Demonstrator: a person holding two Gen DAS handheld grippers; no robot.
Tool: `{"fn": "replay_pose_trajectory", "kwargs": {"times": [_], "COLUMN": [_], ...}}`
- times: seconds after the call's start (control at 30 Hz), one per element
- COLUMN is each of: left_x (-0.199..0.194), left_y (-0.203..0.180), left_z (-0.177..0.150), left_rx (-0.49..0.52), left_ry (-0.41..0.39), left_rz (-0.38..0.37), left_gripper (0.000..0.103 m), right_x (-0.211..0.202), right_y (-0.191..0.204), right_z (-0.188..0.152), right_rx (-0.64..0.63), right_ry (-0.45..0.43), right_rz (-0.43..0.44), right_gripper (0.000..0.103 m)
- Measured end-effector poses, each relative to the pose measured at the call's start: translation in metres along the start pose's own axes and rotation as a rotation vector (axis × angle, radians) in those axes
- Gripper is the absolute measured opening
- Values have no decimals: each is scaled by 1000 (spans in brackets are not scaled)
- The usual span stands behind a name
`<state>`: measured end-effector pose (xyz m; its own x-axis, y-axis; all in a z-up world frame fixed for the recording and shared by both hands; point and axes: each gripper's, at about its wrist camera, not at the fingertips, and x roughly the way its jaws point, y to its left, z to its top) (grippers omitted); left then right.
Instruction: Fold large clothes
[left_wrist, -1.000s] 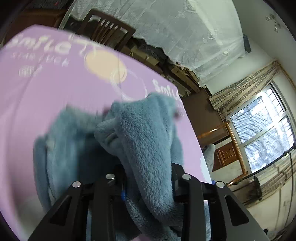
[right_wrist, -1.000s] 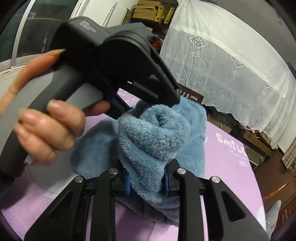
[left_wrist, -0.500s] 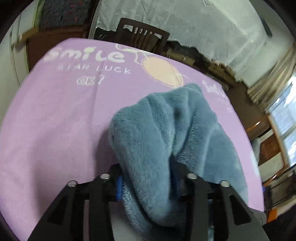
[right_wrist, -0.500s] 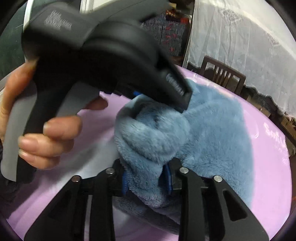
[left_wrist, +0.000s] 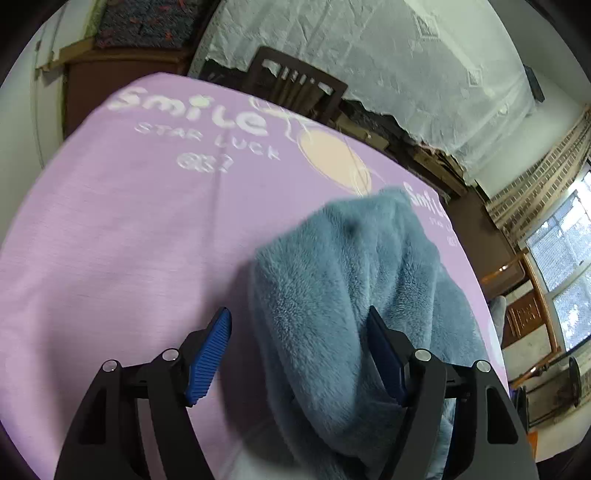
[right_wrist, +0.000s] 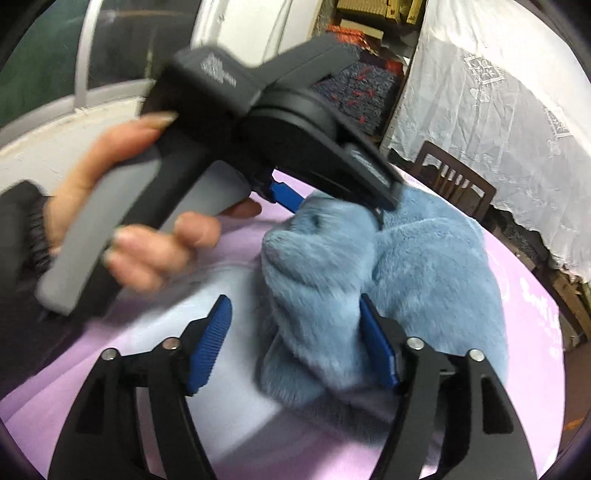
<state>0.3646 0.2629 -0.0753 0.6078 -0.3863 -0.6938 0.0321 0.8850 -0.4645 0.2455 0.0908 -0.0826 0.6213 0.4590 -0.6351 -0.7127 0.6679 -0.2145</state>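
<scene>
A fluffy blue-grey garment (left_wrist: 354, 295) lies bunched on the purple tablecloth (left_wrist: 129, 221). My left gripper (left_wrist: 299, 354) is open, its jaws spread wide, with a fold of the garment lying between them against the right pad. My right gripper (right_wrist: 295, 343) is open too, with the garment (right_wrist: 369, 280) between its jaws and touching the right pad. In the right wrist view the left gripper (right_wrist: 280, 155) and the hand holding it sit just above the garment's far end.
The purple cloth carries white "Smile" lettering (left_wrist: 192, 110). A dark wooden chair (left_wrist: 295, 88) stands at the table's far edge, with white lace curtains (left_wrist: 388, 55) behind it. A window (left_wrist: 561, 266) and wooden furniture are at the right.
Both grippers were shut on the garment and have opened their jaws wide. The garment has dropped lower onto the table.
</scene>
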Motion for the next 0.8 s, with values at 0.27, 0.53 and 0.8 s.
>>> {"fn": "replay_pose_trajectory", "kwargs": {"times": [0.27,0.53,0.8], "left_x": [-63,-56,8], "left_y": [-6,-90,-69], "left_z": [0,-23,-51], "left_rx": [-21,245,239], "left_ry": [-144,-145,-14], "left_rz": [69,173,243], "left_gripper": [73,73,77], "right_x": [-81,-54,1], "right_y": [-44,-141,-159], "right_z": [-8,37,-4], "right_rx": [85,372,470], "right_ry": [-134,-108,14], "right_rz": [71,71,105], "right_gripper": [45,29,26]}}
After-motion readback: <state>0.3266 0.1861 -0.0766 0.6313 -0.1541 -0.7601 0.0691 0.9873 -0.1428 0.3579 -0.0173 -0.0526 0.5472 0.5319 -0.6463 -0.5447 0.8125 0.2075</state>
